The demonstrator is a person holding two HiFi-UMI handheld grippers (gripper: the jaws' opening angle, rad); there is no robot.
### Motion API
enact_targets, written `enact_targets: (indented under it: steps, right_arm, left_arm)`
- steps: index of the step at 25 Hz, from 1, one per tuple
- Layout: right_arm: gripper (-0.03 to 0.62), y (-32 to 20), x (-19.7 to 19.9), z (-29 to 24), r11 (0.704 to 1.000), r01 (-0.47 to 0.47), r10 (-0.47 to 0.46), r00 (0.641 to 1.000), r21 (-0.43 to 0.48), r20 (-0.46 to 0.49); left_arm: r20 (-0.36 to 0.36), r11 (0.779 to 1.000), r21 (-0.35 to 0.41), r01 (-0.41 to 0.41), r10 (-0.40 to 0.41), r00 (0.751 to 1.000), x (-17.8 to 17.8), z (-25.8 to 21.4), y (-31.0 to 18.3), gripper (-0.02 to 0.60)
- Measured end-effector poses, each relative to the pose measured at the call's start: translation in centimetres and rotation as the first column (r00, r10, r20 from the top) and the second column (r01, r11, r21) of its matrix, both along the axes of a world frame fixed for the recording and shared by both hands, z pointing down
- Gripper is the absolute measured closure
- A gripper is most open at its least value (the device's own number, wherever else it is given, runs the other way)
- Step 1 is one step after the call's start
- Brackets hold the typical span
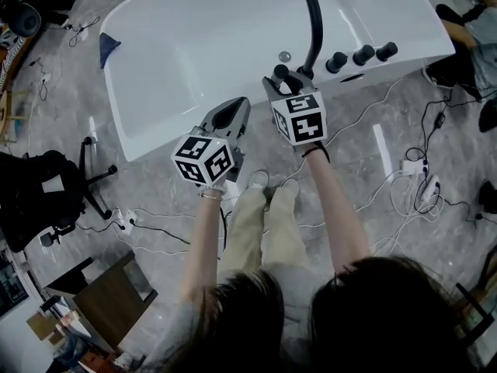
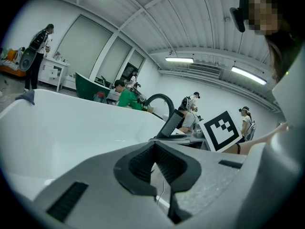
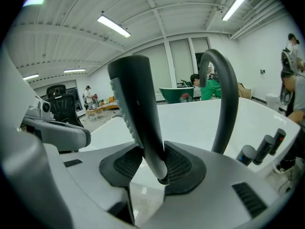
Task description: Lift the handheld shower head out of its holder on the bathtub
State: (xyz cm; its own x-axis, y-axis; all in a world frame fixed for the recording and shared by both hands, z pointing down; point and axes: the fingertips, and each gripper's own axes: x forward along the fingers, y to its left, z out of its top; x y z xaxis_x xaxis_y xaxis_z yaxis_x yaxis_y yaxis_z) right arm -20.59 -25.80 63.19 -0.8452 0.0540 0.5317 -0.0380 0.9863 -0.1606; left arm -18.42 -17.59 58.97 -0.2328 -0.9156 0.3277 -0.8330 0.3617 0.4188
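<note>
So the right gripper (image 3: 153,162) has the shower head (image 3: 136,104) pinched between its fingers. The dark ribbed pads sit on either side of the handle's lower part. The thing stands nearly upright and leans a bit toward the upper left of the right gripper view. Its rounded bottom end pokes out just below the pads, over white tub surface. I honestly can't pick out the holder in any view.

In the head view that gripper sits over the near rim of the white bathtub (image 1: 194,45), just left of the base of the tall black curved faucet (image 1: 314,22). Three black knobs (image 1: 363,54) line up to the right of the faucet along the same rim.

The left gripper (image 1: 235,106) is lower left of the right one in the head view, close by but not touching it, and pointing at the tub's front edge. Its fingers are pressed together at the tips with nothing between them.

Other stuff: a blue cloth (image 1: 109,49) is draped on the tub's left corner, and a small round drain button (image 1: 284,56) sits inside the tub near the faucet. A black office chair (image 1: 46,193) is at the left on the grey floor, and white cables (image 1: 404,185) are strewn at the right.
</note>
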Motion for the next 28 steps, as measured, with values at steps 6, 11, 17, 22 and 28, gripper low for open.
enact_targets:
  steps: [6, 11, 17, 22, 28]
  right_arm:
    - [0.456, 0.4, 0.9, -2.8, 1.000, 0.003, -0.004, 1.000, 0.009, 0.019]
    - [0.456, 1.0, 1.3, -6.1, 1.000, 0.007, -0.008, 0.999, 0.018, 0.051]
    - [0.457, 1.4, 2.2, -10.2, 0.999, 0.018, -0.022, 0.996, 0.038, 0.092]
    - [0.459, 1.9, 3.4, -12.9, 0.999, 0.016, -0.022, 0.993, 0.051, 0.115]
    - [0.459, 2.8, 4.6, -16.9, 0.998, 0.023, -0.033, 0.987, 0.067, 0.158]
  left_arm:
    - [0.003, 1.000, 0.019, 0.004, -0.004, 1.000, 0.6, -2.1, 0.2, 0.575]
    - [0.005, 0.999, 0.032, 0.002, -0.002, 1.000, 1.3, -4.1, 0.6, 0.575]
    - [0.023, 0.999, 0.051, 0.001, -0.002, 1.000, 1.7, -6.8, 1.1, 0.575]
    - [0.053, 0.997, 0.074, -0.013, 0.009, 0.999, 2.4, -9.6, 1.5, 0.575]
    - [0.102, 0.994, 0.098, -0.048, 0.038, 0.994, 3.6, -13.1, 1.9, 0.575]
